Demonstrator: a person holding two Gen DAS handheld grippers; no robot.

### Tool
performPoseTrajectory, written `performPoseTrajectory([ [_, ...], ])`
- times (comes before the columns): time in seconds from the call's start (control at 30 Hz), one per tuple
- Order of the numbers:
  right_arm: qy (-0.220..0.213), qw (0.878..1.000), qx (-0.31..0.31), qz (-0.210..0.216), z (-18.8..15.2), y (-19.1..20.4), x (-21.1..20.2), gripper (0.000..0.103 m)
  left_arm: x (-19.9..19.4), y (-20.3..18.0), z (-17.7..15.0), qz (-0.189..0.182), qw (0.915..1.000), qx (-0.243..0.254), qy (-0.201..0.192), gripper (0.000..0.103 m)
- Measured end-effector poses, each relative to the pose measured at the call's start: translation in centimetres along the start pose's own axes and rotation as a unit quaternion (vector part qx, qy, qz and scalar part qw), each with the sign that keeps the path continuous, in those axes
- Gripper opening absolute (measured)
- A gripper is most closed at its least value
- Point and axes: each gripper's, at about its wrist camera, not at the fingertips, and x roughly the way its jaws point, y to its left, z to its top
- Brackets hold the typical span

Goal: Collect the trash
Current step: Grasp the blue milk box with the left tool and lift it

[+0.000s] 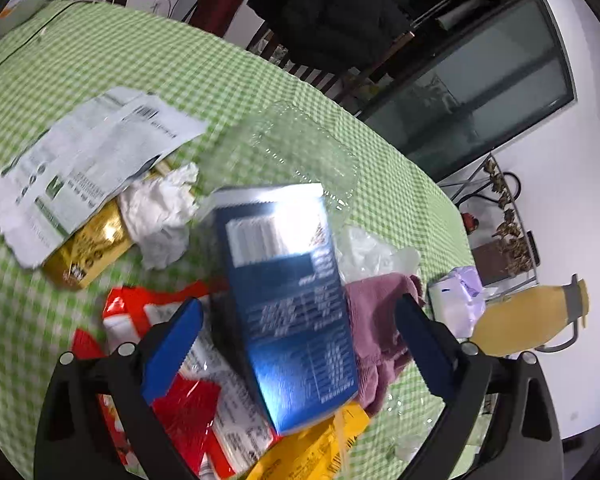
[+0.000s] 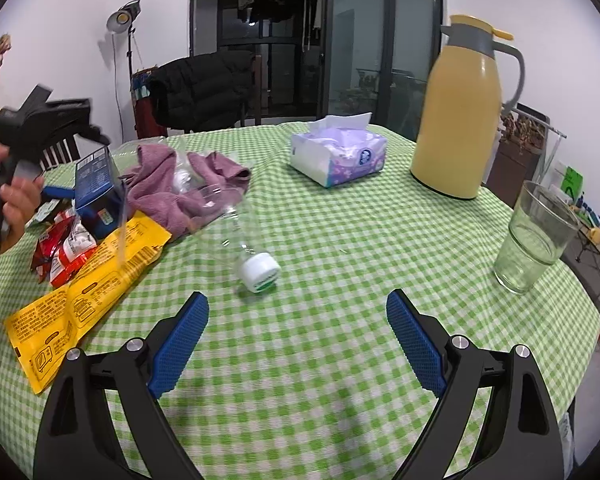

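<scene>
Closing on: blue cardboard carton (image 1: 288,304), tilted between spread pads
Left gripper (image 1: 298,344): open, gripping nothing
Right gripper (image 2: 298,338): open, empty
Advice: centre pads on carton's sides, avoid mauve cloth (image 1: 380,320)

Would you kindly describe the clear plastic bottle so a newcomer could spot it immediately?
Start at the tall yellow thermos jug on the green checked tablecloth, then look across past the purple tissue pack. The clear plastic bottle lies on its side beside the mauve cloth. It alone is see-through with a white cap.
</scene>
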Motion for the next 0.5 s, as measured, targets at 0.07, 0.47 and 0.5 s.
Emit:
performPoseTrajectory([
  [0.07,0.001,1.000,-0.008,-0.001,0.1,0.5,0.1,0.087,0.8,-0.4,-0.1,0.002,0.9999,0.009,0.008,0.094],
  [0.47,-0.007,0.999,-0.030,0.031,3.3,4.6,2.0,0.087,-0.4,0.0,0.0,-0.013,0.9993,0.035,-0.001,0.069],
  [0.5,-0.010,0.999,-0.034,0.036,3.7,5.2,2.1,0.087,-1.3,0.0,0.3,-0.026,0.9992,0.031,-0.007,0.069],
])
